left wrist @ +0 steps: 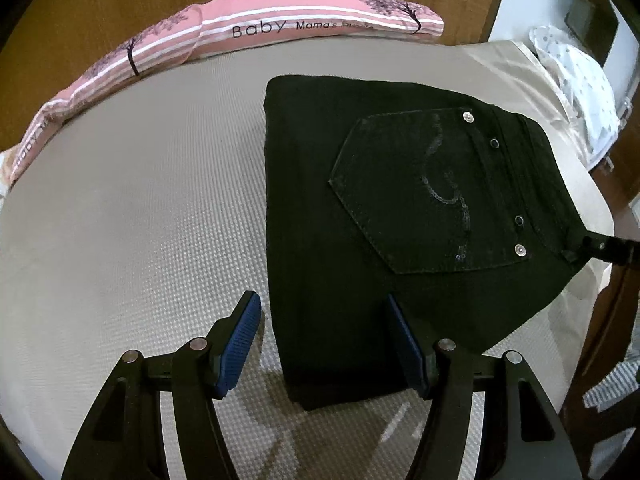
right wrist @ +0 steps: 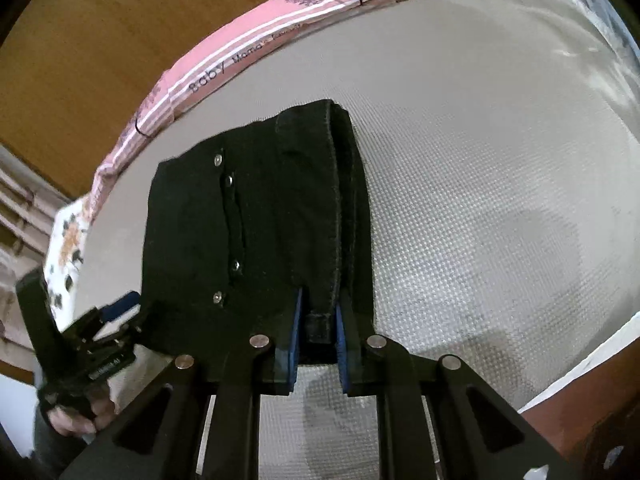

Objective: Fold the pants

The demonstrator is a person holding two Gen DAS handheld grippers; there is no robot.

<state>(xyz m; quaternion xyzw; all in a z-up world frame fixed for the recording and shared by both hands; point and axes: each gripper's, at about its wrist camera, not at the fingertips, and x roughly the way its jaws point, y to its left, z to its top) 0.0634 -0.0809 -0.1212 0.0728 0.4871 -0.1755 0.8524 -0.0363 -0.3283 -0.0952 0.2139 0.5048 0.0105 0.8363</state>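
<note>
Bed [left wrist: 120, 220]: folded pants [left wrist: 360, 200], pillow [left wrist: 280, 28].

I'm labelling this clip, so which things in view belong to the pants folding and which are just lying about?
Job:
- black pants, folded on the mattress
- right tool, shut on the waistband
- left tool, open

Lying about:
- pink striped pillow
- white spotted cloth
- floral cloth
</note>
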